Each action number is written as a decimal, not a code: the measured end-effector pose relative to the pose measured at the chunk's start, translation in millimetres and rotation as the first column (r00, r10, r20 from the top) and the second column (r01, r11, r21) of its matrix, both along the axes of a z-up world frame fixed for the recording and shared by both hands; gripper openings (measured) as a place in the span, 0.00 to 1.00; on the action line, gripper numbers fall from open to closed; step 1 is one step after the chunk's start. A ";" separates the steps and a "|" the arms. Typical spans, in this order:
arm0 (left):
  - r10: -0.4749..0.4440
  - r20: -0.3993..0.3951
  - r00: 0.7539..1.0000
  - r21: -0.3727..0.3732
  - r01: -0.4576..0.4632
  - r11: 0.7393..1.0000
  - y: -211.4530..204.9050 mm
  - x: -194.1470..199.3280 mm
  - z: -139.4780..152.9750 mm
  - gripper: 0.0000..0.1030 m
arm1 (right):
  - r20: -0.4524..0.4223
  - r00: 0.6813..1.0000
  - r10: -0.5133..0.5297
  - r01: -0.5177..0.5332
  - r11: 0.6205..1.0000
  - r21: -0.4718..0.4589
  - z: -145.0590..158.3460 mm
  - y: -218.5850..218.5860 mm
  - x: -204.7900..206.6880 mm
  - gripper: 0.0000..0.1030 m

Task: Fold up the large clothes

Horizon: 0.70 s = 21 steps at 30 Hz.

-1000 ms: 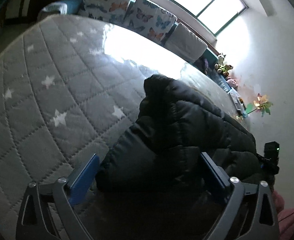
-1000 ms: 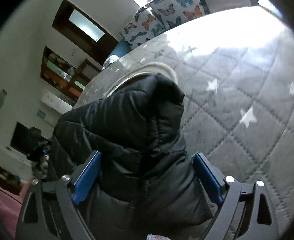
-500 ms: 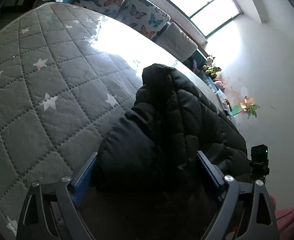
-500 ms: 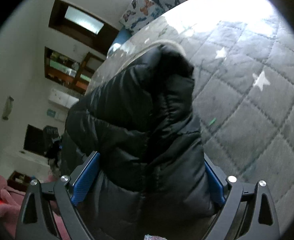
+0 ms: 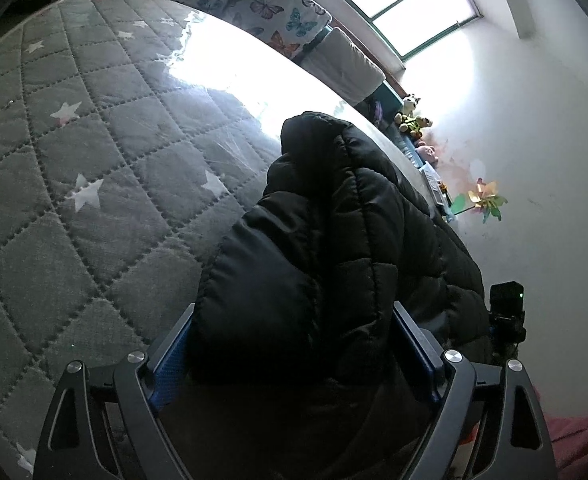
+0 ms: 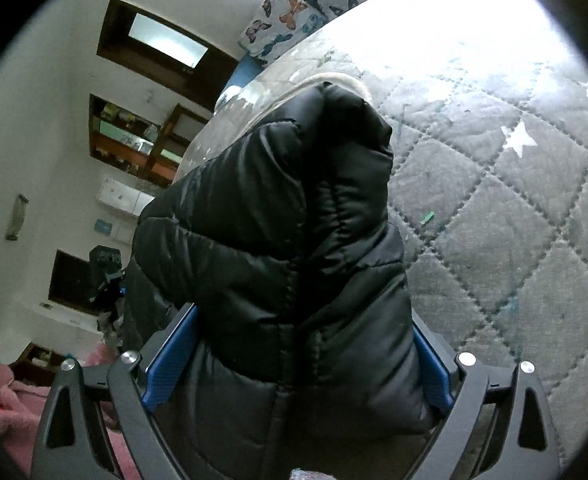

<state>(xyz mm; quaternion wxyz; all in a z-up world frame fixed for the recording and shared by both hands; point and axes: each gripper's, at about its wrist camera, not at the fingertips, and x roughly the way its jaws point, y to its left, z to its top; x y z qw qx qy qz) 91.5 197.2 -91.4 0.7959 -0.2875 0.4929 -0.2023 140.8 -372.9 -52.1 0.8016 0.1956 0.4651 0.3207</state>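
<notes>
1. Jacket [image 5: 333, 248], one, black and puffy, lies bunched on a grey starred mattress [image 5: 94, 168].
2. Left gripper [image 5: 294, 344]: its jaws have just been closing, and both blue pads press the jacket's bulk.
3. Right gripper [image 6: 294, 344]: jaws set wide, pinching a second fold of the jacket.
4. Two butterfly pillows [image 5: 278, 12] line the mattress's far edge.

Black quilted puffer jacket [image 5: 333, 240], grey star-patterned mattress [image 5: 94, 160], butterfly-print pillows [image 5: 270, 12], blue-padded tongs [image 6: 294, 368]
</notes>
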 end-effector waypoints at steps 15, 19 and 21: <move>0.029 0.017 0.999 -0.087 -0.027 0.996 -0.4 -1.0 -12.3 0.69 | 0.042 0.998 -0.043 0.041 0.997 0.059 -4.8 -2.7 -11.6 0.78; 0.065 0.072 0.995 0.020 -0.066 0.998 -18.2 -11.4 16.0 0.49 | 0.096 0.993 -0.071 0.066 0.996 0.056 7.8 -1.2 -28.0 0.60; 0.070 0.101 0.992 0.057 -0.076 0.996 -29.2 -13.9 35.3 0.42 | 0.132 0.989 -0.072 0.067 0.997 0.042 20.2 2.7 -36.0 0.53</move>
